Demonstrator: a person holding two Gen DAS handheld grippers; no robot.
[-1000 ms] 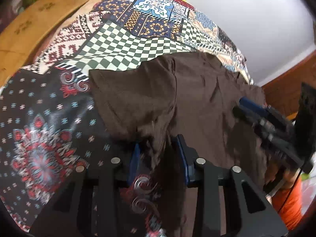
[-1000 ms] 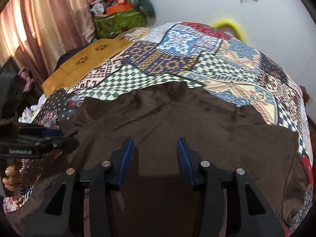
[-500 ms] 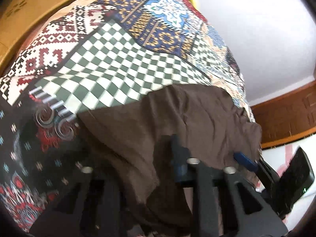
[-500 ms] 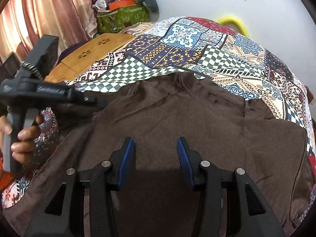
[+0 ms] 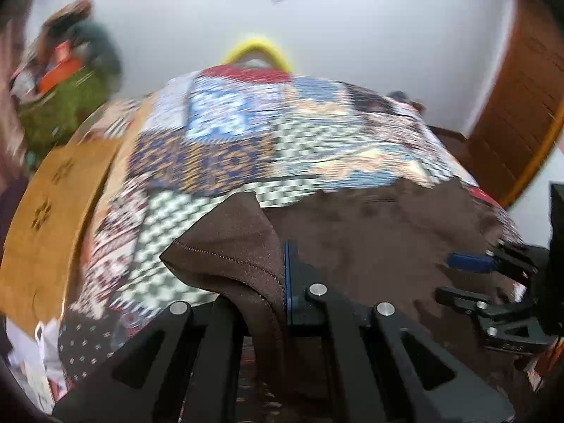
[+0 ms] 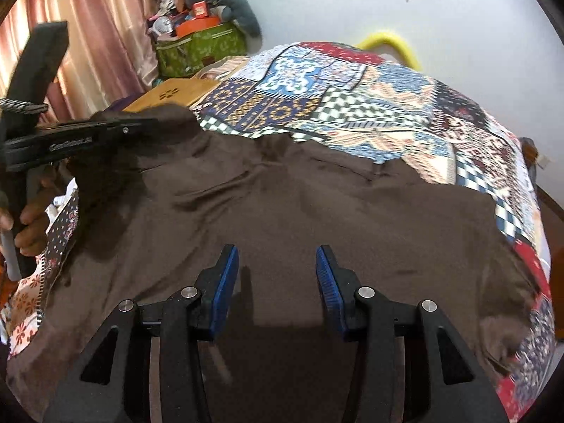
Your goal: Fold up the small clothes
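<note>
A dark brown garment (image 6: 299, 204) lies spread on a patchwork bedspread (image 6: 352, 98). My left gripper (image 5: 278, 282) is shut on the garment's left edge (image 5: 232, 246) and holds it lifted off the bed; the cloth drapes over and hides its left finger. In the right wrist view the left gripper (image 6: 148, 123) sits at the far left with the raised cloth. My right gripper (image 6: 276, 278) is open and empty, low over the middle of the garment. It also shows at the right in the left wrist view (image 5: 469, 275).
A wooden board (image 5: 53, 211) lies left of the bed. A green bag (image 6: 201, 46) piled with things stands by the curtain at the back left. A yellow hoop (image 6: 391, 46) sits at the wall behind the bed. A wooden door (image 5: 521, 105) is at the right.
My left gripper has lifted the garment's left edge up and swung toward the middle, its view tilting up to the wall. My right gripper has stayed open over the garment.
</note>
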